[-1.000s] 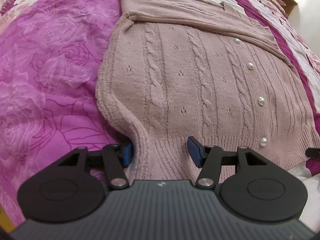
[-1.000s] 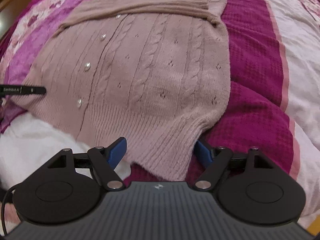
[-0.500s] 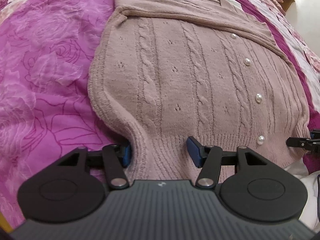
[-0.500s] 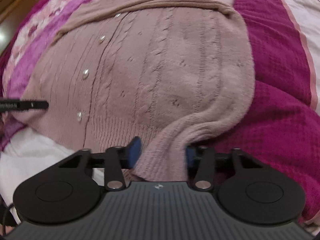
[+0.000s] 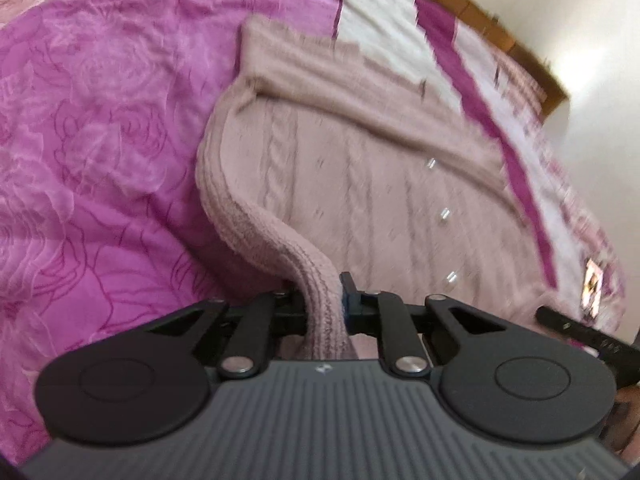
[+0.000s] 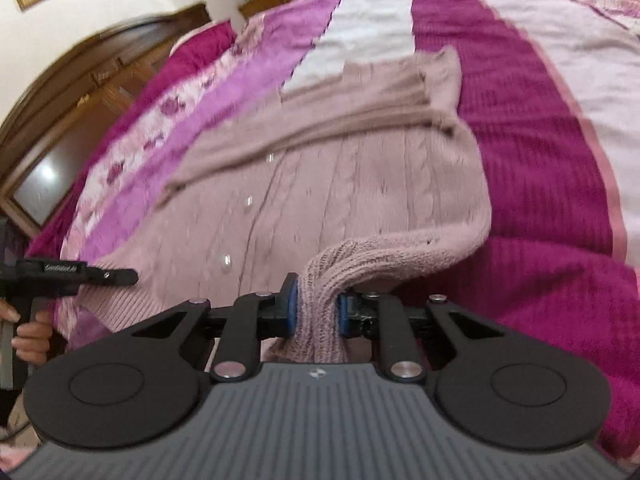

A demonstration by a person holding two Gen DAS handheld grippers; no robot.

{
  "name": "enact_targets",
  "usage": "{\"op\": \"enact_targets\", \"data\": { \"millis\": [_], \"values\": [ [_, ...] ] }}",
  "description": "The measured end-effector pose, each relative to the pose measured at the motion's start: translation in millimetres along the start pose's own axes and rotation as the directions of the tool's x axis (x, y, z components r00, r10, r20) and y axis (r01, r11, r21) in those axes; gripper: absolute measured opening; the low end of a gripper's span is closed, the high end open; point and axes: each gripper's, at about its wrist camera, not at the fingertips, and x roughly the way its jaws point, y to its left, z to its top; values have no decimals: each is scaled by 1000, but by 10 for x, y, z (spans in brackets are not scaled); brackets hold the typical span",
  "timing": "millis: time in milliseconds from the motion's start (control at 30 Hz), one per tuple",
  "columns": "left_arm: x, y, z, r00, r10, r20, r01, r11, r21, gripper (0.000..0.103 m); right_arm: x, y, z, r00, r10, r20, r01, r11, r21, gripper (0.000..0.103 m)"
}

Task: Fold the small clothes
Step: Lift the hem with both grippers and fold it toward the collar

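While both sets of jaws have just been closing, each now pinches a corner of the dusty-pink cable-knit cardigan [image 5: 360, 184]. Left gripper [image 5: 322, 304] is clamped on the ribbed hem at its own corner, the knit rising in a ridge straight ahead of the fingers. Right gripper [image 6: 316, 308] has the opposite hem corner bunched between its blue pads [image 6: 291, 304], cloth lifted just beyond them. Between and ahead of the two, the cardigan body lies flat on the pink and magenta bedspread [image 6: 532, 152], pearl buttons [image 6: 226, 264] in a line, a sleeve folded across the far end. Off to the right gripper's left, a hand [image 6: 30, 330] grips the other tool's handle.
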Motion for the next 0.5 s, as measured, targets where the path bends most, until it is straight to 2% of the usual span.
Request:
{"op": "enact_targets", "data": {
  "millis": [133,267,433,500],
  "values": [
    [-160,-34,75,996,-41,74,44,998,-41,14,-45,-18,72,996,14,83,-17,999,31,20],
    [-269,-67,180,989,-53,138,60,997,-44,14,-101,-32,155,985,27,168,-39,997,70,20],
    [-286,-148,312,985,-29,172,35,999,-36,14,-135,-58,270,966,43,255,-72,992,106,20],
    [-254,-202,324,987,18,160,-15,1000,-18,14,-141,-65,305,960,44,278,-79,990,113,20]
  ]
}}
